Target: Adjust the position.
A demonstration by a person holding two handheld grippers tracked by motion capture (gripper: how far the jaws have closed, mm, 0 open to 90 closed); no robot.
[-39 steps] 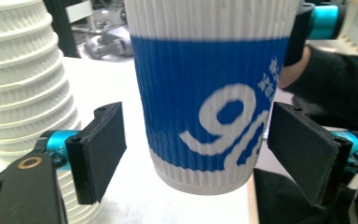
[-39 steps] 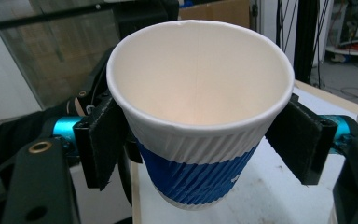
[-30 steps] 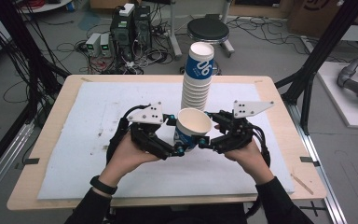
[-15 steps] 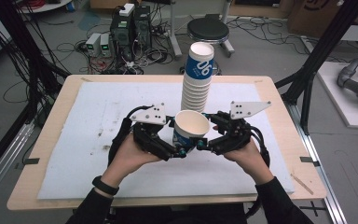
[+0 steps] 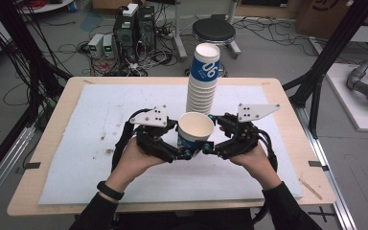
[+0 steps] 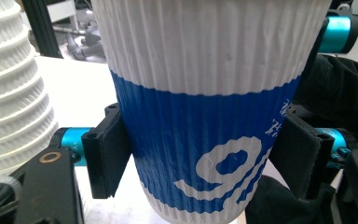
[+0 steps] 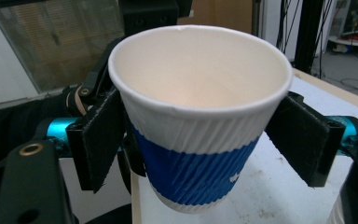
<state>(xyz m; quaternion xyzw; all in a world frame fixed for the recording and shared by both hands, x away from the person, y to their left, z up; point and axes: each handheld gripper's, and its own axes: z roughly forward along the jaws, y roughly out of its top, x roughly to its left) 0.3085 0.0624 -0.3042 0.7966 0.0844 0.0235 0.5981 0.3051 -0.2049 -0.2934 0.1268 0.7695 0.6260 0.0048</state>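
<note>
Workshop floor with cables, computer cases and a round black stool [image 5: 213, 31] beyond a light wooden tabletop [image 5: 33, 191]. White sheet [image 5: 100, 110] spread over most of that tabletop.

High view:
- Single white and blue ribbed paper cup [image 5: 195, 132] held upright, mouth up, above the sheet at the middle of the tabletop.
- Tall stack of matching paper cups [image 5: 202, 91] standing just behind it, mouths down.
- Left gripper [image 5: 184, 152] applied to the cup from the left, right gripper [image 5: 208, 149] from the right, each carried in one hand entering from the bottom edge.
- Grey three-cornered plate on top of each gripper.

Left gripper view:
- Cup [image 6: 205, 116] upright between the two black jaws of the left gripper [image 6: 200, 158], at the blue band.
- Jaws just closed further; both pads pressed against the ribbed wall: gripping the cup.
- Stack of cups [image 6: 14, 93] at the left edge, apart from the held cup.

Right gripper view:
- Cup [image 7: 200, 121] seen from slightly above, inside bare.
- Jaws of the right gripper [image 7: 205, 140] just opened further, standing on either side of the cup. Visible gap at the right-hand pad; left-hand pad just beside the wall, contact not discernible. Jaws open, no grip.
- Sheet visible below the cup base, cup clear of it.
</note>
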